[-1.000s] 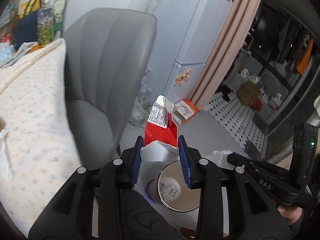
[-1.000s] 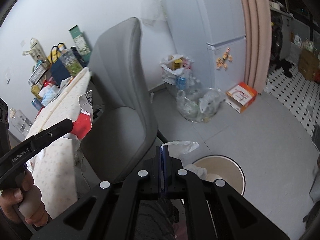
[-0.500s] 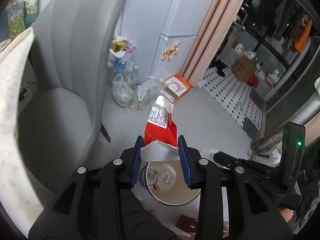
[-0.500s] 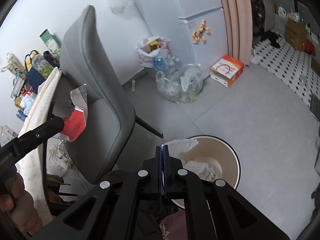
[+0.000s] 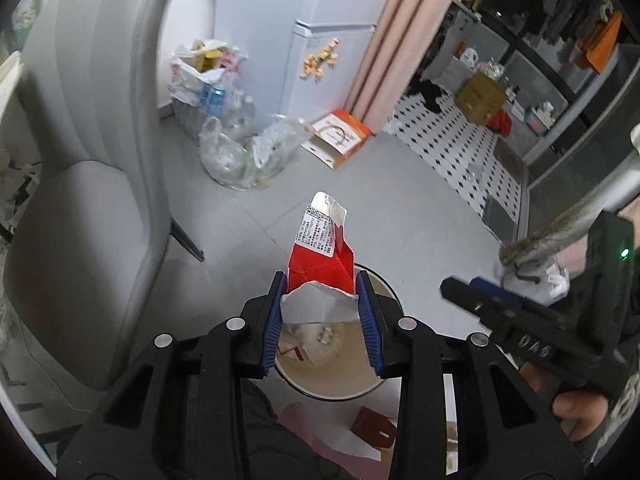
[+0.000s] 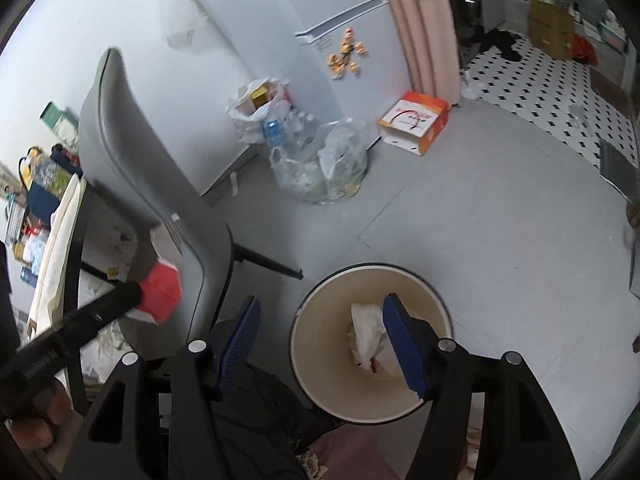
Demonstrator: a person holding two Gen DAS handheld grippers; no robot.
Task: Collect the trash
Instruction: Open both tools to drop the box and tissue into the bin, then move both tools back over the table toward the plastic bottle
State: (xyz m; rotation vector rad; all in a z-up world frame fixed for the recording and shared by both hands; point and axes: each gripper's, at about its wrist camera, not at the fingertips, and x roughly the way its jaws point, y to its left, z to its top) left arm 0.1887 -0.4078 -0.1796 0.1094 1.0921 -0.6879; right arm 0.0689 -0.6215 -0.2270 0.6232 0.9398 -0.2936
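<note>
Red-and-white carton (image 5: pixel 320 256), torn open at its foil-lined end, sits pinched between the blue pads of the left gripper (image 5: pixel 320 304), held out ahead of the jaws so it can fall free once they part. It hangs just above the near rim of the cream waste bin (image 6: pixel 304 320), which stands on the grey floor beside the grey chair (image 6: pixel 132 152). The right gripper (image 6: pixel 320 344) hovers directly over the bin's mouth with its jaws opening and nothing between them; a crumpled white tissue (image 6: pixel 366 332) lies below in the bin (likely just let go). My guess is that the carton goes in next.
</note>
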